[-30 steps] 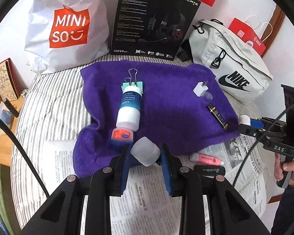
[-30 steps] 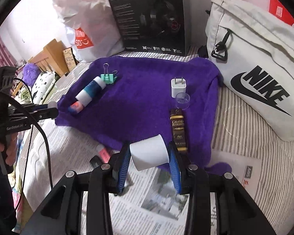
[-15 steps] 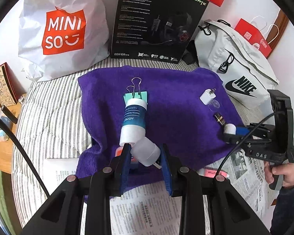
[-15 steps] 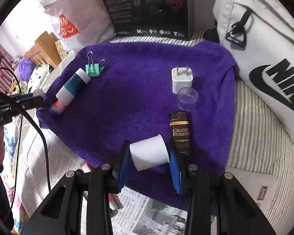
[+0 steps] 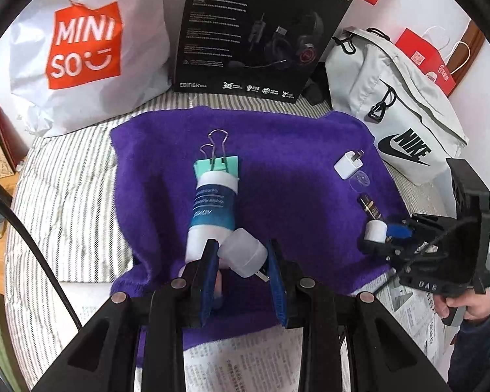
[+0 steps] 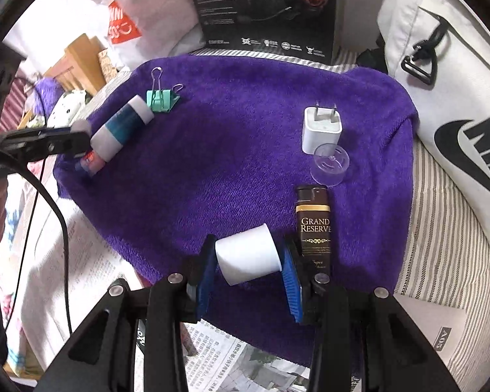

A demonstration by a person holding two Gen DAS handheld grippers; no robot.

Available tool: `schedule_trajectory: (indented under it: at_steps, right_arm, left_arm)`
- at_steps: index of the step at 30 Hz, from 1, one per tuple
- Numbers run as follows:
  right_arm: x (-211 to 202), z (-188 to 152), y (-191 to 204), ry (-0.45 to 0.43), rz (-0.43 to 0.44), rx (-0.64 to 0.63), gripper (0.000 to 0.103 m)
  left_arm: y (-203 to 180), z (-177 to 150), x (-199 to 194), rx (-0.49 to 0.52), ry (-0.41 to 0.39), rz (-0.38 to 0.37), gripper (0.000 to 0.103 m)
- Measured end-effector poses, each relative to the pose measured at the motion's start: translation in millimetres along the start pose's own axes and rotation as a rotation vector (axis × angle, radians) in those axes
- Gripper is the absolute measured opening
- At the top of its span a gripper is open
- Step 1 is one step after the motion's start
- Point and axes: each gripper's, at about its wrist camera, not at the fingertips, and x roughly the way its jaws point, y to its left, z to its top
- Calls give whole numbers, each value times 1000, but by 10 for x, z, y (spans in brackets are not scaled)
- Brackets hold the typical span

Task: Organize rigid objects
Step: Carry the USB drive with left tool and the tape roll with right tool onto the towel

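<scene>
My left gripper (image 5: 241,254) is shut on a frosted white cap (image 5: 243,253), held just over the near end of a blue-and-white tube (image 5: 212,209) on the purple towel (image 5: 294,170). A green binder clip (image 5: 217,160) lies at the tube's far end. My right gripper (image 6: 246,256) is shut on a small white cup (image 6: 248,254) low over the towel (image 6: 228,150), beside a dark lighter (image 6: 313,222). A white charger plug (image 6: 321,125) and a clear cap (image 6: 330,163) lie beyond the lighter. The right gripper also shows in the left wrist view (image 5: 377,232).
A Miniso bag (image 5: 85,52), a black headset box (image 5: 261,29) and a grey Nike bag (image 5: 395,114) stand behind the towel. Newspaper (image 6: 91,261) covers the striped bedding in front. A small red-capped item (image 6: 91,161) lies by the tube's near end.
Both grippers have moved forward over the towel with their loads. The left one now reaches the tube's near end; the right one has come up beside the lighter.
</scene>
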Motion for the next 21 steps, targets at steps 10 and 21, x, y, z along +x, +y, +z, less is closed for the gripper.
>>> schedule_trajectory:
  at_steps: [10,21]
  right_arm:
    - [-50,17,-61,27,21,2,53]
    - [-235,-96,-170,-9,18,29,58]
  left_arm:
    - [-173,185,226,26,21,-12,28]
    - [-312,343,606,61,57,47,29]
